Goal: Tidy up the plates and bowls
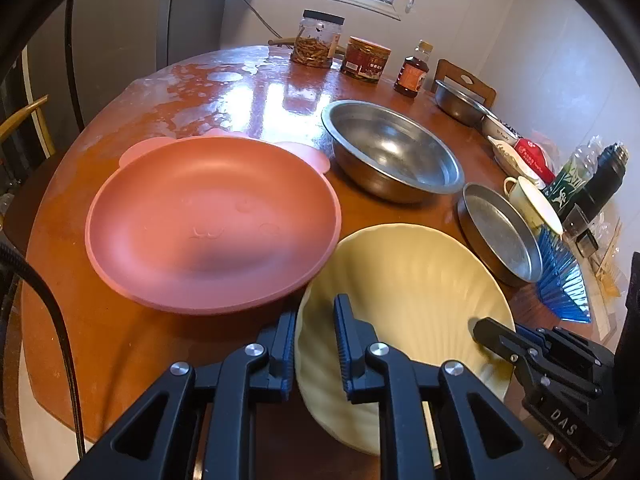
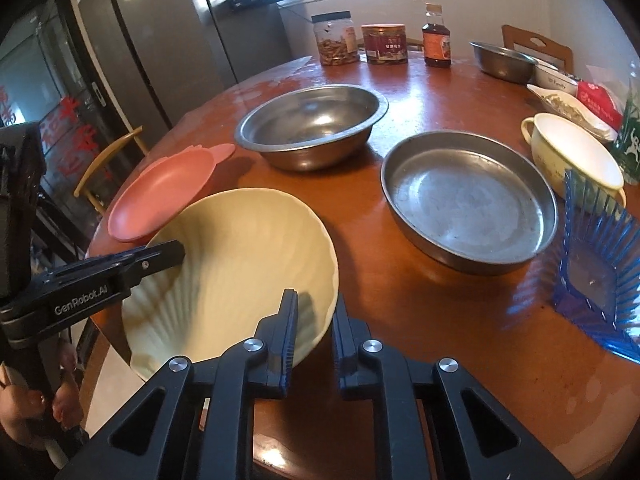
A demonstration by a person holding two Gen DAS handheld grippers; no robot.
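The left gripper (image 1: 314, 316) pinches the left rim of the cream scalloped plate (image 1: 408, 280), while the right gripper (image 2: 316, 312) clamps its right rim, so the plate sits between the 2 at the near edge of the round wooden table (image 2: 420, 320). The pink plate (image 1: 212, 220) lies just left, touching it; 2 steel bowls (image 2: 312, 128) sit farther off.

— What's your round wooden table (image 2: 400, 320) carrying?
— Centre frame you've a steel bowl (image 2: 312, 128) and steel pan (image 2: 468, 200); pink plate (image 2: 160, 196) left, blue plastic dish (image 2: 596, 280) right, two jars (image 2: 336, 40) and a bottle (image 2: 437, 38) along the top.
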